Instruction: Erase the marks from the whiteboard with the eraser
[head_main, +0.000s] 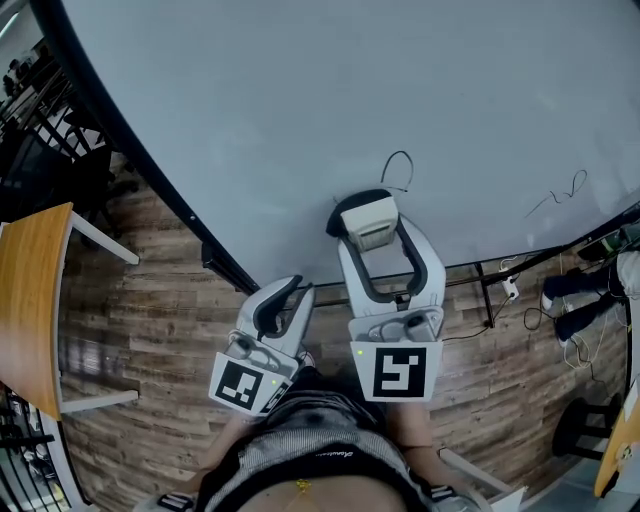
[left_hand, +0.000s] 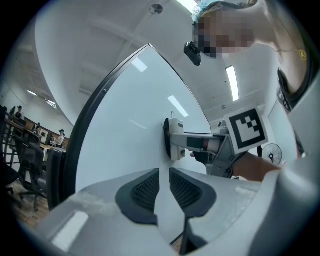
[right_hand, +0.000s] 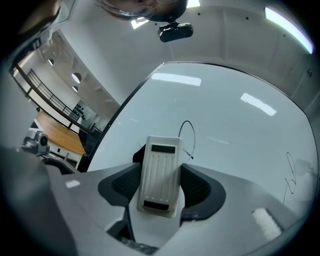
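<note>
From the head view, a large white whiteboard with a thin black frame (head_main: 300, 90) fills the upper part of the scene, above a brown wood-plank floor (head_main: 150, 320), with a light wooden tabletop (head_main: 35, 300) at the far left. The right gripper (head_main: 372, 230), white with dark inner pads and a black-and-white marker cube, reaches up to the board and pinches a cream rectangular plastic eraser (head_main: 368, 215). A thin black loop-shaped mark (head_main: 398, 165) sits on the board just above the eraser, and a small black squiggle mark (head_main: 560, 195) lies well to its right near the board's lower edge. The left gripper (head_main: 295, 292) is lower, off the board beside its frame. In the left gripper view its two ribbed dark pads are drawn almost together, with only a thin slit between them and nothing in it. Beyond them the eraser (left_hand: 175, 137) shows side-on, its dark underside flat against the whiteboard, with the right gripper behind it. In the right gripper view the jaws press on the two long sides of the eraser (right_hand: 160, 172), which stands upright between them. The loop mark (right_hand: 187, 132) curls just past its top edge and the squiggle (right_hand: 290, 172) lies far to the right.
</note>
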